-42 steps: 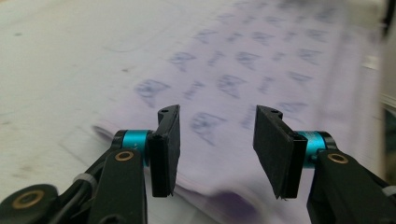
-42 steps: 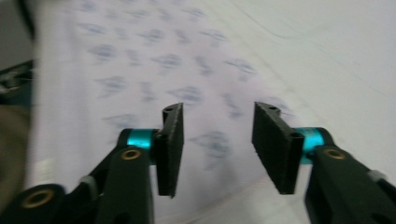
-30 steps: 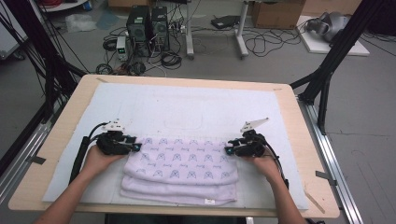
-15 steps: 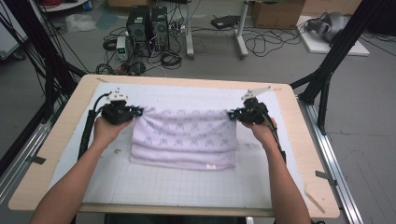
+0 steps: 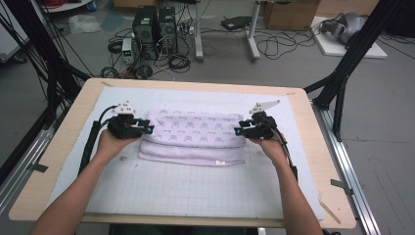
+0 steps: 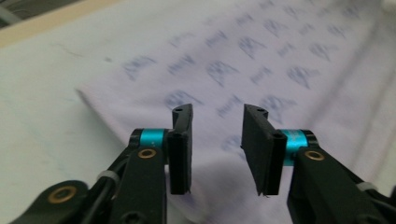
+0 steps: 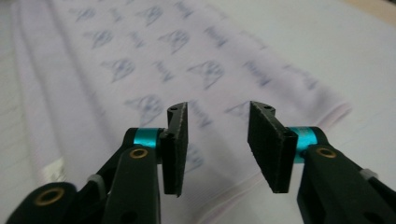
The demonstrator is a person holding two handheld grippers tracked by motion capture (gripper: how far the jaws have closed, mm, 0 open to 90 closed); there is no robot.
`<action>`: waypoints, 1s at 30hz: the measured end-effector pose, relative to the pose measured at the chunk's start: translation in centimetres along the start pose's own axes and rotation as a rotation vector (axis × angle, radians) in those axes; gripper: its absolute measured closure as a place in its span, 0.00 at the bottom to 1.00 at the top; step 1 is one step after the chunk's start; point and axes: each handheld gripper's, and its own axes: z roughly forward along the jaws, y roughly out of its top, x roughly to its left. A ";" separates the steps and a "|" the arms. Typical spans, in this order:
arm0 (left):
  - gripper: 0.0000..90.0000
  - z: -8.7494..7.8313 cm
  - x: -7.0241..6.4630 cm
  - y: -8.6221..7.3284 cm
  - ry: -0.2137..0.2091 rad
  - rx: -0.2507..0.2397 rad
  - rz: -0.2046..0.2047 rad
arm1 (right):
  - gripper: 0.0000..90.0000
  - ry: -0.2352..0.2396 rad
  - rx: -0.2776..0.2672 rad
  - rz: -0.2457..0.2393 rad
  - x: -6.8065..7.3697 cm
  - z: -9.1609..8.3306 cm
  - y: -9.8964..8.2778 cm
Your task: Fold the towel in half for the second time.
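While the folded towel (image 5: 193,137) lies flat on the white mat (image 5: 195,186) in the high view, the left gripper (image 5: 147,129) sits at its left end and the right gripper (image 5: 237,131) at its right end, each pointing inward. Seen in the left gripper view, the jaws have just been opening and stand apart, nothing pinched, the towel (image 6: 261,74) lying just beyond them. Likewise in the right gripper view, the jaws have just parted, released, above the towel's (image 7: 154,70) hemmed edge.
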 end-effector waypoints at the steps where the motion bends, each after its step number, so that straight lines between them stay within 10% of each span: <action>1: 0.74 0.2 -0.2 -0.5 -0.015 0.012 0.009 | 0.68 0.012 0.005 -0.016 0.5 0.1 -0.4; 5: 0.75 0.7 -0.4 -1.9 0.005 0.082 0.002 | 0.70 0.050 0.037 -0.035 1.8 0.5 -2.1; 11: 0.73 0.5 -0.5 -2.3 0.009 0.076 0.016 | 0.68 0.061 0.060 -0.036 2.1 0.5 -3.6; 16: 0.97 -0.3 -0.3 -2.1 0.031 0.047 0.017 | 0.96 0.046 0.068 -0.061 2.1 0.7 -3.3; 22: 0.97 -2.8 -1.1 -1.2 0.026 -0.034 0.034 | 0.97 0.051 0.002 -0.077 2.9 -1.6 -2.6; 30: 0.97 -3.9 -3.6 -4.1 -0.014 0.003 0.063 | 0.97 0.096 -0.004 -0.124 5.9 -3.5 -3.6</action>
